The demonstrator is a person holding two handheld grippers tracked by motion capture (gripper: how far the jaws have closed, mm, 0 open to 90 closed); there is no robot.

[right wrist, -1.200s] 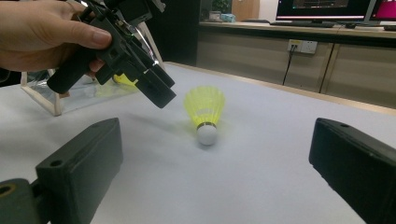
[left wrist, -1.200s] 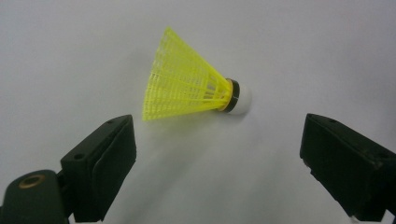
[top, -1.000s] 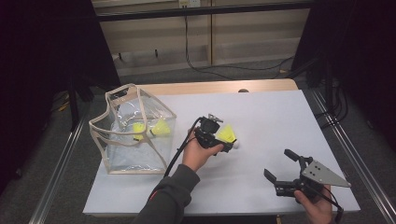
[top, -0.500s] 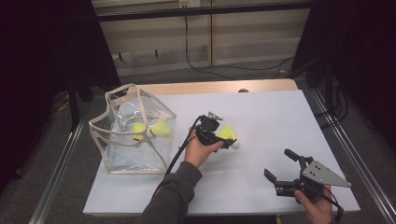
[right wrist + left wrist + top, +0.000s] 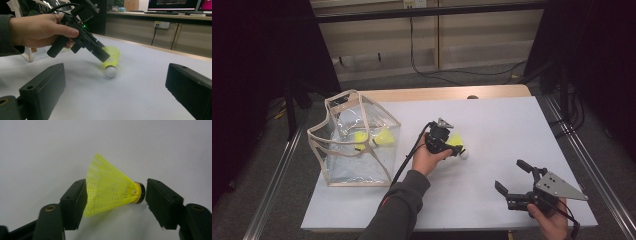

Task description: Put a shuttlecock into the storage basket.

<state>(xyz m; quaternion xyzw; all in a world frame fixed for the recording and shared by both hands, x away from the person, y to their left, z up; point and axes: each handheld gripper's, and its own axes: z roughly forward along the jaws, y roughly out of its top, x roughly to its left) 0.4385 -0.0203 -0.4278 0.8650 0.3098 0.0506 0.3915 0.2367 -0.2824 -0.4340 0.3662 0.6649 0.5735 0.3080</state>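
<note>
my left tool [image 5: 116,195] has its jaws around the yellow shuttlecock [image 5: 110,188] and they have just been closing; one pad touches the skirt, the other sits just off the cork end, so no grip yet. the shuttlecock lies on the white counter [image 5: 492,125], near its middle. my right tool [image 5: 516,182] hangs open and empty near the counter's front right. at the left, a clear bag [image 5: 354,145] holds two more shuttlecocks [image 5: 374,137].
</note>
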